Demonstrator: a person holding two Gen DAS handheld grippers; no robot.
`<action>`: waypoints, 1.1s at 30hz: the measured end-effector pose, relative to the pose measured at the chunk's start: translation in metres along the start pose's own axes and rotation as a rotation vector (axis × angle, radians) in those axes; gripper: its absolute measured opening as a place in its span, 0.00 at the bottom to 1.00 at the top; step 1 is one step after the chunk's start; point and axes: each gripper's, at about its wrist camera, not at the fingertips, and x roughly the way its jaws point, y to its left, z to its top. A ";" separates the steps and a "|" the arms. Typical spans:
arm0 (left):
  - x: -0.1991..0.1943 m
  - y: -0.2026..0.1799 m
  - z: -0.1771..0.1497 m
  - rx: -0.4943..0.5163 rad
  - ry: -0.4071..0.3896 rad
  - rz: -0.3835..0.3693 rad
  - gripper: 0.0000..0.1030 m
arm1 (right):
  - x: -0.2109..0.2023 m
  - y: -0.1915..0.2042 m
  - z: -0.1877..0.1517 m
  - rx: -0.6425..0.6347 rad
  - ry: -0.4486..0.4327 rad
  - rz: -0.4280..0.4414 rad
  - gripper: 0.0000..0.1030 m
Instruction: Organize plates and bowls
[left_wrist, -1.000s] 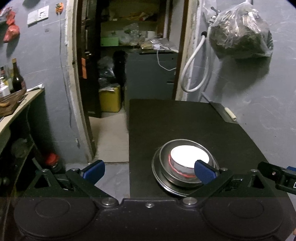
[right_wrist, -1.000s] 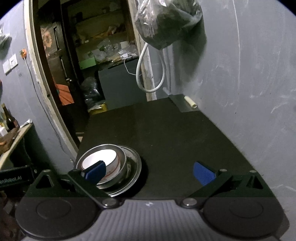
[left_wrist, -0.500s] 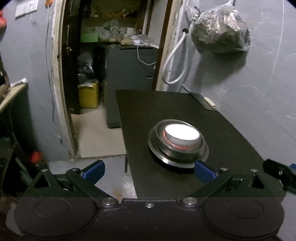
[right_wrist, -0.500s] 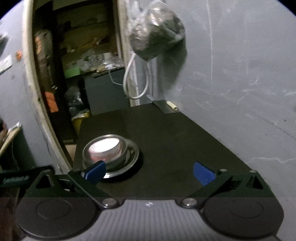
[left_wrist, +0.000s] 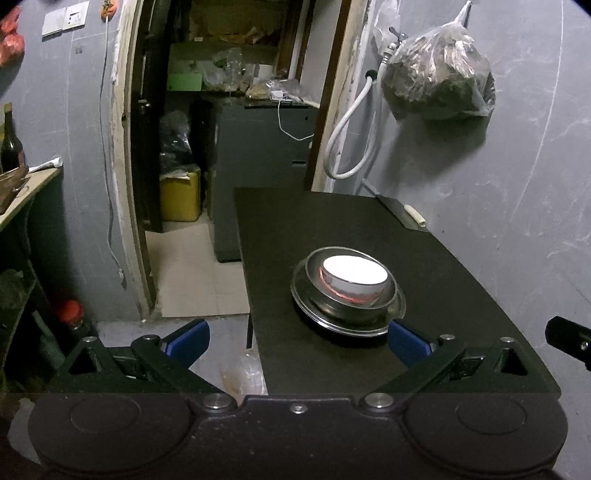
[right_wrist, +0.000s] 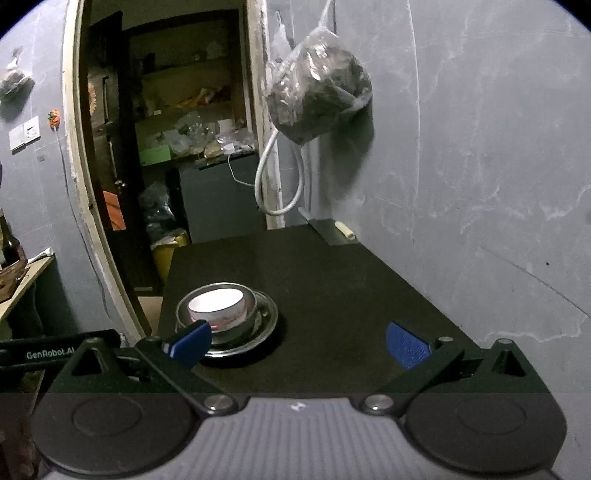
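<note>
White bowl (left_wrist: 354, 277) nested in steel bowl (left_wrist: 384, 300), on steel plate (left_wrist: 314, 312)

A home's utility corner: grey walls, a cluttered storeroom doorway (left_wrist: 236, 122), a hanging plastic bag (left_wrist: 439, 74), a tap hose (left_wrist: 351, 129).

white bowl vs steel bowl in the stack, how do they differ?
The white bowl is smaller and sits inside; the steel bowl is wider and holds it. The white bowl looks matte white with a red band near its base; the steel bowl is bare, shiny metal. The white bowl is topmost; the steel bowl rests on the steel plate. Both are round, upright and nested in one stack on the black table.
</note>
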 end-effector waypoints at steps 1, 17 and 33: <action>-0.001 -0.004 0.000 0.009 -0.001 0.000 0.99 | 0.000 -0.004 0.000 0.006 -0.005 0.003 1.00; -0.024 -0.034 -0.019 0.018 -0.028 0.047 0.99 | 0.028 -0.047 -0.008 0.055 0.139 0.144 1.00; -0.044 -0.052 -0.043 0.053 -0.008 0.069 0.99 | 0.001 -0.060 -0.025 0.011 0.101 0.154 1.00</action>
